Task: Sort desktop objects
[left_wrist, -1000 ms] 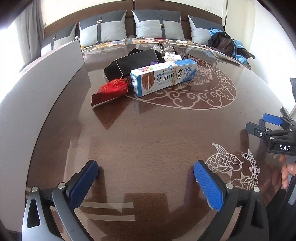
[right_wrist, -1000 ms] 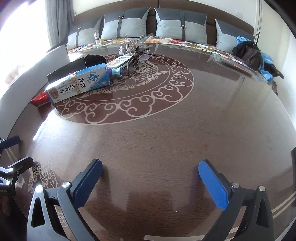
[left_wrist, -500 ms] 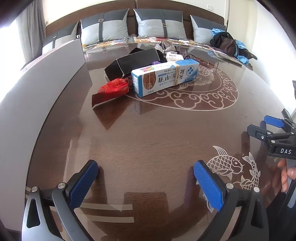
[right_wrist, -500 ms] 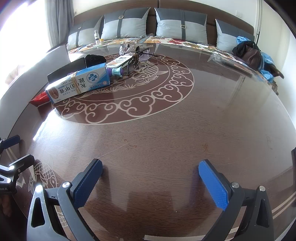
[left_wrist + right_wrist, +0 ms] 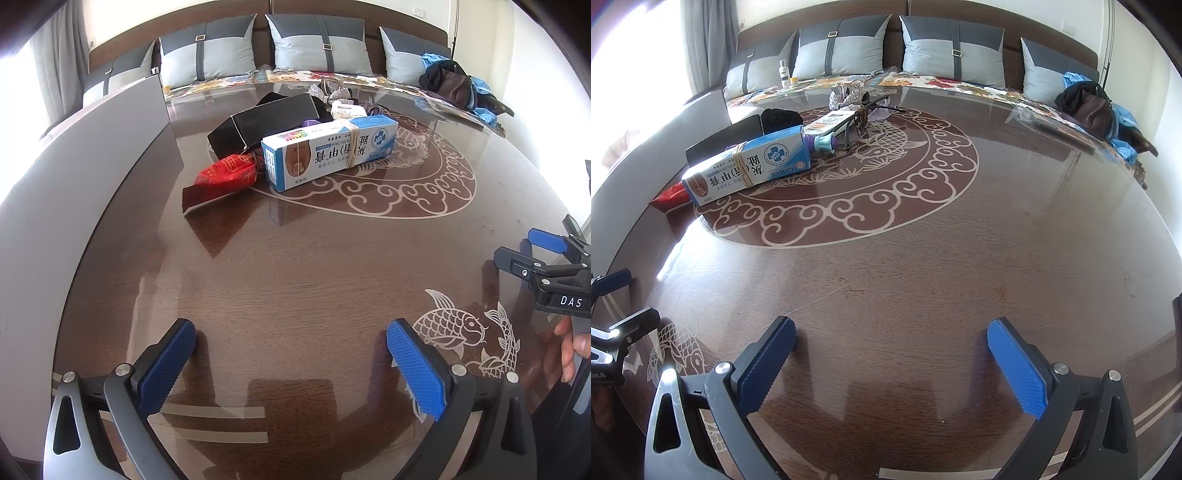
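Note:
A white and blue carton (image 5: 328, 151) (image 5: 750, 166) bound with a rubber band lies mid-table. Beside it are a red snack packet (image 5: 221, 177) (image 5: 670, 194), a black box (image 5: 266, 120) (image 5: 724, 138), a purple-capped tube (image 5: 822, 142), black glasses (image 5: 866, 110) and a silver bow (image 5: 330, 92). My left gripper (image 5: 291, 354) hovers open over bare table well short of the pile. My right gripper (image 5: 892, 352) is open too, farther right, with nothing between its fingers. Each gripper shows at the edge of the other's view (image 5: 546, 258) (image 5: 617, 299).
The round dark wooden table (image 5: 923, 258) has a glass top with inlaid fish patterns. A grey panel (image 5: 74, 166) rises along its left side. Behind stands a sofa with grey cushions (image 5: 317, 48) and a bag with clothes (image 5: 1089, 103). A hand (image 5: 574, 347) holds the right gripper.
The left wrist view has shifted slightly, so the pile sits a little lower and nearer in frame. The right gripper has hardly moved. Both stay open.

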The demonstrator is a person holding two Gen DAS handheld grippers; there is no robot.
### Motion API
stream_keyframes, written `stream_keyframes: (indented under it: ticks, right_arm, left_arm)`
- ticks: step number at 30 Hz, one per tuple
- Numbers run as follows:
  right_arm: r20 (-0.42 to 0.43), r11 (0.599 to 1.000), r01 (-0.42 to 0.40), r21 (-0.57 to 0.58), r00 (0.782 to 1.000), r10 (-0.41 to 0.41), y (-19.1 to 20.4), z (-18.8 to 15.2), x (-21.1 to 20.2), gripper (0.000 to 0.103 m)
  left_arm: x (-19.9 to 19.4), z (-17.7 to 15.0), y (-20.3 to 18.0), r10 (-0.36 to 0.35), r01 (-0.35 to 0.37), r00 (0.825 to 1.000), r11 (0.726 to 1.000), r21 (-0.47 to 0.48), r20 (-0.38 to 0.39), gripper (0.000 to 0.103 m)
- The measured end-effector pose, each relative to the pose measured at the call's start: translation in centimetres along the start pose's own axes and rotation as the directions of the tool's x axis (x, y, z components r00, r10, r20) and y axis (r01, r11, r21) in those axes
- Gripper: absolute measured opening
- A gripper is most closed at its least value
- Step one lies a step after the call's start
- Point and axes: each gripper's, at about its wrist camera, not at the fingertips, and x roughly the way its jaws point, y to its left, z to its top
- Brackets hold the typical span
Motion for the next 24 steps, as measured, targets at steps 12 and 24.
stream_keyframes:
  ticks: [12, 24]
  right_arm:
    - [0.0, 1.0, 0.0, 0.0, 1.0, 0.0, 0.0, 0.02, 0.02, 0.103]
    - [0.0, 1.0, 0.0, 0.0, 1.0, 0.0, -0.02, 0.03, 0.03, 0.103]
  left_arm:
    - [-0.02, 0.0, -0.01, 0.001, -0.001, 1.0, 1.0, 0.0, 0.001, 0.103]
    - [-0.02, 0.05, -0.01, 0.001, -0.001, 1.0, 1.0, 0.0, -0.006, 0.103]
